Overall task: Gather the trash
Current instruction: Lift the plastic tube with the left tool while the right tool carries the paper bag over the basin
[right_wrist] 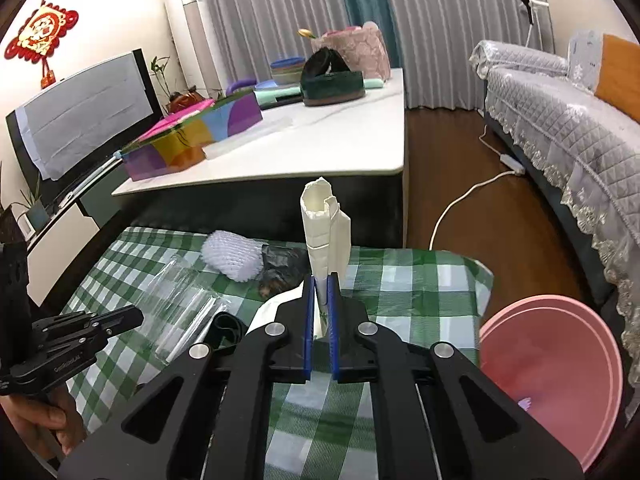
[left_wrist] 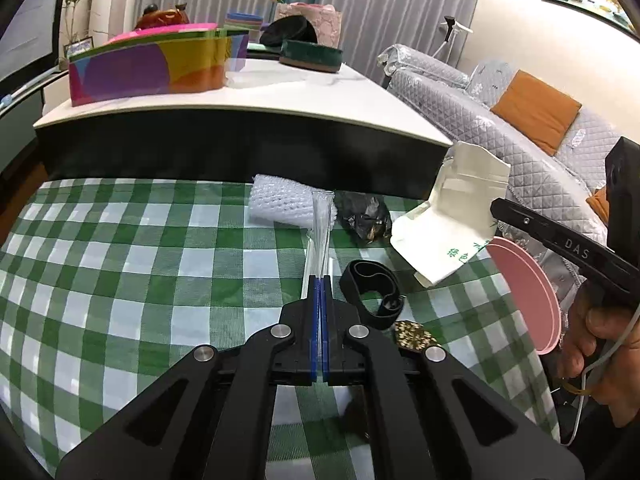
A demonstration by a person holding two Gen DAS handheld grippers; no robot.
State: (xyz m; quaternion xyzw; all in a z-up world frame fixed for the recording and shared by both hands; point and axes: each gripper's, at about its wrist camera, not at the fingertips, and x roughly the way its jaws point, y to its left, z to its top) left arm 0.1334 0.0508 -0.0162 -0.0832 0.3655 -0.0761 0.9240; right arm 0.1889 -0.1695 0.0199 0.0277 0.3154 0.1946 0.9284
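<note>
- The left gripper point(left_wrist: 320, 280) has its blue-padded jaws pressed together on a clear plastic wrapper point(left_wrist: 322, 226), which rises from the tips, its far end in front of the white foam net; how much of it still lies on the cloth is hard to tell in the left wrist view.
- The right gripper point(right_wrist: 321, 280) is clamped on a cream paper bag point(right_wrist: 324, 232), which stands up from the jaws like a folded column; its lower part is hidden between the pads.
- A white foam net point(left_wrist: 280, 204) lies on the green checked tablecloth point(left_wrist: 120, 260), with a crumpled dark wrapper point(left_wrist: 366, 220) just beside it, its details too dark to read.
- A black strap loop point(left_wrist: 372, 292) lies near the left gripper; a small gold-patterned piece point(left_wrist: 414, 334) next to it is partly covered by the gripper's arm.
- A pink basin point(right_wrist: 552, 364) sits at the right edge of the cloth, cut off by the frame.
- Each hand point(left_wrist: 596, 344) shows only in part, wrapped round its gripper's handle; both grippers point forward and downward over the cloth.
</note>
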